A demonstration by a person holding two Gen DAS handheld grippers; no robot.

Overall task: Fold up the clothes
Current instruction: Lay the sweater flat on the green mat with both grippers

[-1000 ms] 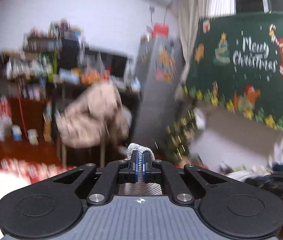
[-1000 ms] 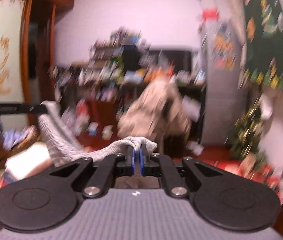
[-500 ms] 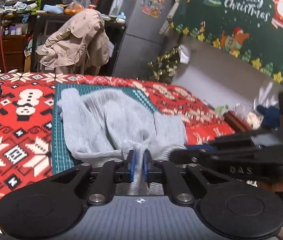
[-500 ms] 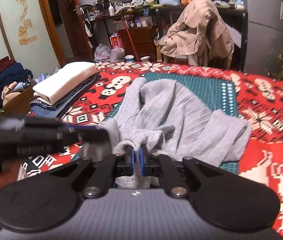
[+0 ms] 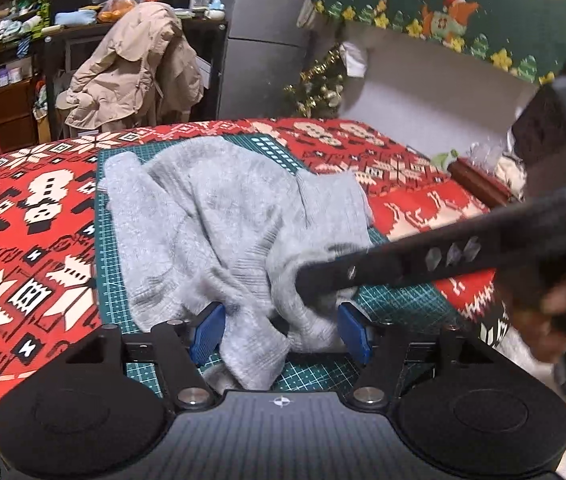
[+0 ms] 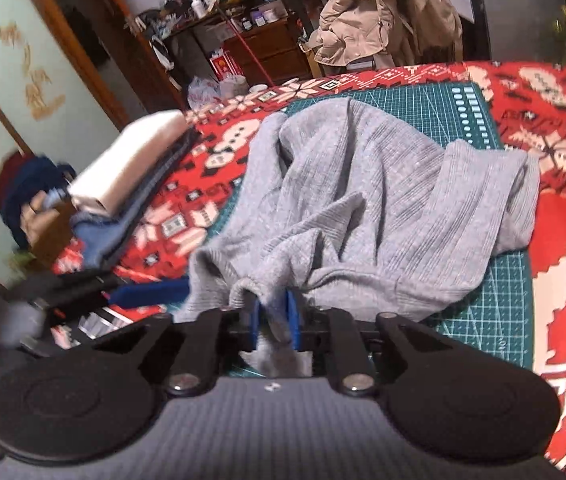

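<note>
Sitting crumpled on the dark green gridded cutting mat (image 5: 395, 308) is the grey ribbed knit sweater (image 5: 211, 216), bunched up with its near edge spilling toward both cameras. The mat lies on a red Christmas-pattern tablecloth with white snowflakes and snowmen (image 5: 39, 240) that covers the whole table.

The left gripper (image 5: 279, 328) has its blue-padded jaws spread wide apart, and a fold of the grey knit sags loosely down between them, not pinched by anything as far as I can see. The right gripper (image 6: 274, 320) is different: its jaws are nearly together, with a little wad of sweater hem clamped between the blue pads. In the left wrist view that gripper shows as a blurry black bar coming in from the right, its tip buried in the sweater's near edge, with a blurred hand (image 5: 563, 300) behind it.

Off to the left on the tablecloth there's a stack of folded clothes, cream on top of dark blue (image 6: 131, 176), well apart from the sweater. Beyond the far end of the table, a beige jacket draped over a chair (image 5: 131, 68) sits in front of cluttered shelves. A green Christmas banner with a Santa (image 5: 463, 8) hangs on the wall to the right.
</note>
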